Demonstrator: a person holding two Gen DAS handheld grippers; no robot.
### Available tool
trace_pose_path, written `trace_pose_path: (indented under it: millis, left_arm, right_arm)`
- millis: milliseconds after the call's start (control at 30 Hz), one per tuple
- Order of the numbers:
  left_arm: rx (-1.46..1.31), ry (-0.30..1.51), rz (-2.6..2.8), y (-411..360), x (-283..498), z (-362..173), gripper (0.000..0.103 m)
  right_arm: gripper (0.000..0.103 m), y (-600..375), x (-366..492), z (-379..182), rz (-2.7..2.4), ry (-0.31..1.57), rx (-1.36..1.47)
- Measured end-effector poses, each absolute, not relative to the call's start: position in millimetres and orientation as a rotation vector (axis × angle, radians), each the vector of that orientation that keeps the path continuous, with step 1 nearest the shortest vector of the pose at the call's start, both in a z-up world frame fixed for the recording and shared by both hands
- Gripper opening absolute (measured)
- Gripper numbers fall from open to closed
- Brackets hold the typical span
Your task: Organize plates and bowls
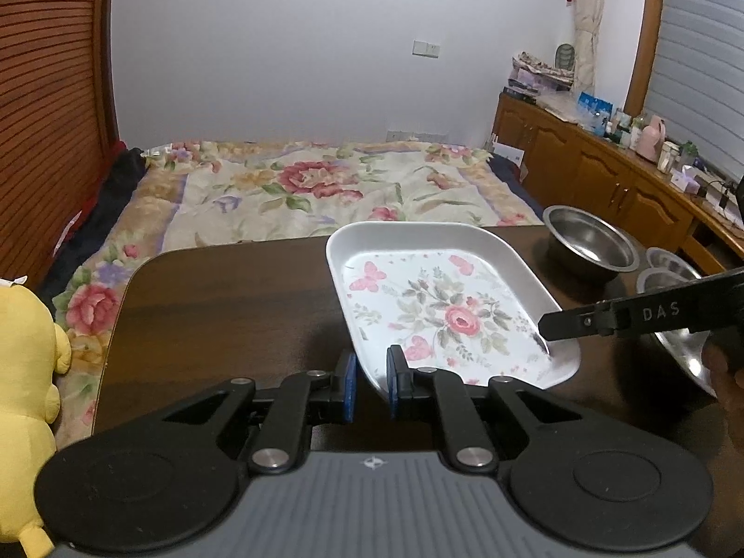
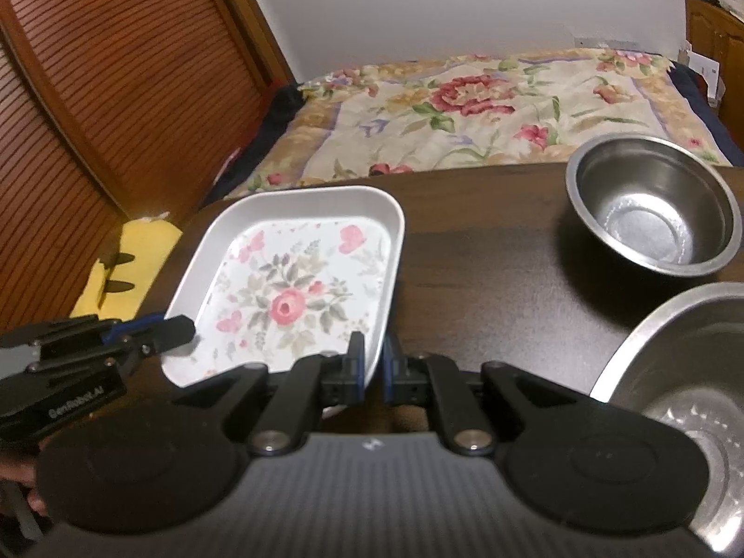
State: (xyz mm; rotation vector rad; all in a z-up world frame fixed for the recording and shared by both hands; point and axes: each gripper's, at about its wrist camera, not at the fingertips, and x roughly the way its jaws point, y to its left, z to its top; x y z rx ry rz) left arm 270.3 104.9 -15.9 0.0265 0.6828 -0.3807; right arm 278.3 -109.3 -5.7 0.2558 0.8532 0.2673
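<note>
A white square plate (image 1: 446, 307) with a rose and butterfly print is held over the dark wooden table (image 1: 223, 297) by both grippers. My left gripper (image 1: 370, 381) is shut on the plate's near left rim, blue pads on either side of the edge. My right gripper (image 2: 373, 367) is shut on the rim at the plate's (image 2: 297, 288) near right corner. Each gripper shows in the other's view: the right gripper (image 1: 548, 331) at the plate's right corner, the left gripper (image 2: 189, 328) at its left corner. To the right stand a steel bowl (image 2: 651, 214) and a larger steel bowl (image 2: 674, 395).
The steel bowl (image 1: 590, 242) and smaller steel bowls (image 1: 667, 269) stand along the table's right side. Behind the table lies a bed with a floral quilt (image 1: 316, 186). A yellow plush toy (image 1: 23, 372) sits at the left; wooden cabinets (image 1: 604, 172) line the right wall.
</note>
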Motion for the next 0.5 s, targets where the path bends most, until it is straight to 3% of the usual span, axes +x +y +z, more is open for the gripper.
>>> trace_pose_path:
  millis: [500]
  left_arm:
    - [0.028, 0.600, -0.388, 119.4, 227.3, 2.9, 0.016]
  right_arm:
    - [0.009, -114.6, 244.7, 9.0, 0.313, 0.774, 0.271]
